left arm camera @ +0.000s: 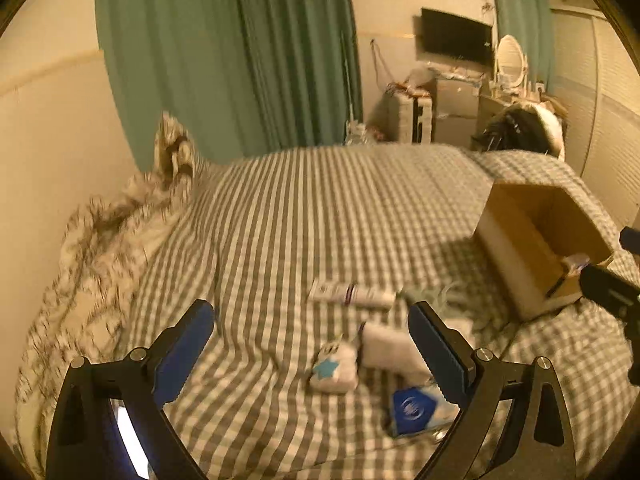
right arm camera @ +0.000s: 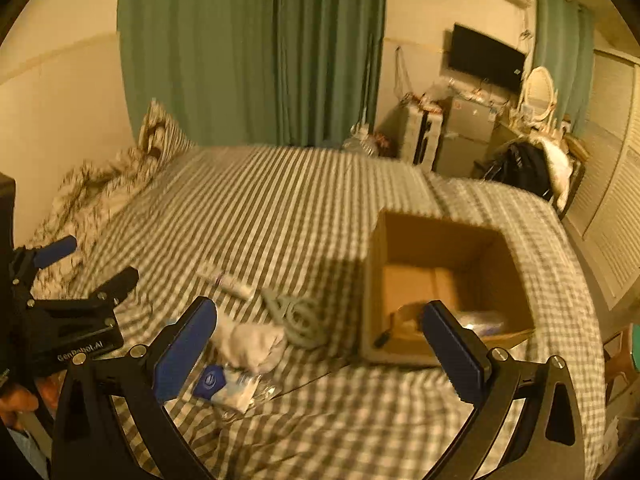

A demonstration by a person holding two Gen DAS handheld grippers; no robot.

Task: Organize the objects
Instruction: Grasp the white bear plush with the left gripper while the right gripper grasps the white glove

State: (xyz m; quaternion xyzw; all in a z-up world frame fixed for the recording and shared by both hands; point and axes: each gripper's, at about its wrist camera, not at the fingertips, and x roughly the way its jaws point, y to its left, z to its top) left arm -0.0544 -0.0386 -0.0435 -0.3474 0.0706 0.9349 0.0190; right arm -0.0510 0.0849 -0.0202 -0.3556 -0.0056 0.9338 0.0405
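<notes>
Both grippers are held above the checked bed [left arm camera: 320, 208], jaws spread wide apart on the left gripper [left arm camera: 312, 344] and on the right gripper [right arm camera: 320, 344]; nothing is gripped by either. Loose items are scattered on the bed just left of the open cardboard box [right arm camera: 440, 280]: a white tube [left arm camera: 352, 294], a small white packet [left arm camera: 336, 368], a white cloth bundle [right arm camera: 252, 346], a blue-labelled pouch [left arm camera: 412, 404] and grey scissors [right arm camera: 298, 318]. Something pale is already seen inside the box, though blur hides what. The step in hand is judged to be an approach for the next pick, likely the packet or bundle framed by the left jaws. Next, a descent is needed, jaws straddling one item, then closure and transfer into the box.
</notes>
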